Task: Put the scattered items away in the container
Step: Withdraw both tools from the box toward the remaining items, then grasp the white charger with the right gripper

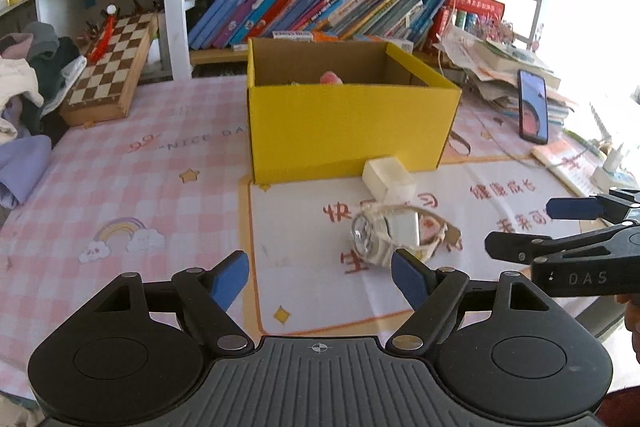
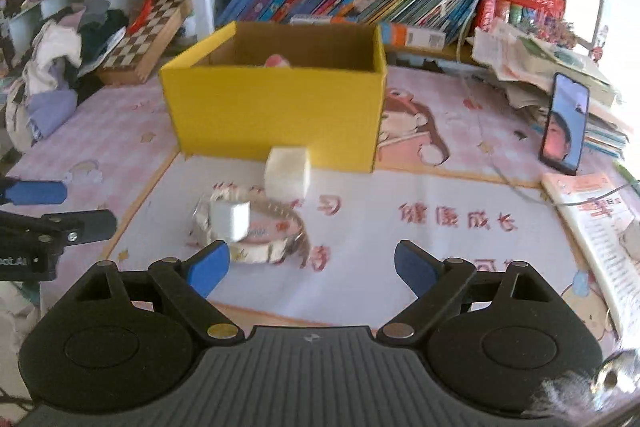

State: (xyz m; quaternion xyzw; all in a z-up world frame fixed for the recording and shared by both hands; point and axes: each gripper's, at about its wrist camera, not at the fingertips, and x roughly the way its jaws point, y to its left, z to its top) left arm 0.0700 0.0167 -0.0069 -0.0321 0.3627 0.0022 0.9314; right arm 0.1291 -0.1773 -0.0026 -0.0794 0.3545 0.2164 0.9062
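A yellow cardboard box (image 1: 348,131) stands open on the table, also in the right wrist view (image 2: 276,111), with a pink item (image 1: 331,78) inside. A white block (image 1: 388,177) lies in front of it, also in the right wrist view (image 2: 287,173). Nearer lies a wristwatch wrapped around a white holder (image 1: 384,233), also in the right wrist view (image 2: 244,227). My left gripper (image 1: 320,277) is open and empty, just short of the watch. My right gripper (image 2: 310,269) is open and empty, to the right of the watch; it shows at the right of the left wrist view (image 1: 520,227).
A phone (image 1: 532,107) stands propped at the right beside stacked papers (image 2: 552,67). A chessboard (image 1: 110,67) and a pile of clothes (image 1: 24,87) lie at the left. Bookshelves (image 1: 320,7) run behind the box. A booklet (image 2: 596,215) lies at the right edge.
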